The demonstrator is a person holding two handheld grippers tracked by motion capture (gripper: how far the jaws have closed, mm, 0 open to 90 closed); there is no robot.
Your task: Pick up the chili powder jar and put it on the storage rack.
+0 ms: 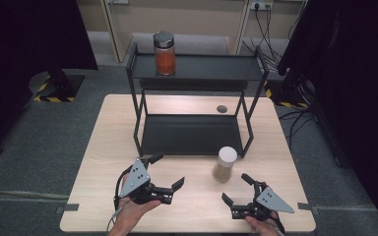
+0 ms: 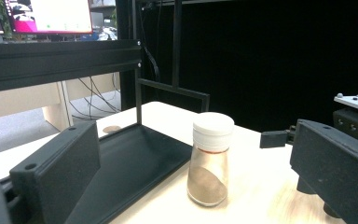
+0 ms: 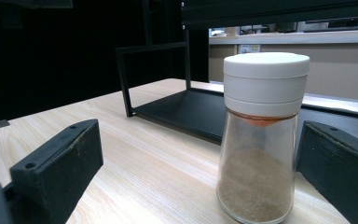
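The white-capped shaker (image 1: 224,164) stands upright on the wooden table (image 1: 98,162), lower centre-right of the high view, just in front of the black rack's (image 1: 192,133) lower shelf and near its front right leg. Its long axis runs straight up, cap on top, and brownish powder fills roughly the lower half of the glass.

My right gripper (image 1: 237,190) sits at the lower right of the high view, jaws spread wide and holding nothing, aimed toward the shaker. In the right gripper view the shaker (image 3: 261,140) rises right of centre between my two jaws, closer to the right-hand one, and I cannot tell whether that one touches the glass.

My left gripper (image 1: 167,171) lies at the lower centre-left, jaws also wide apart and empty, well apart from the shaker. In the left gripper view the shaker (image 2: 209,158) stands at centre, beside the rack's lower shelf.

A jar of orange powder (image 1: 165,53) stands upright on the rack's top shelf, upper centre.
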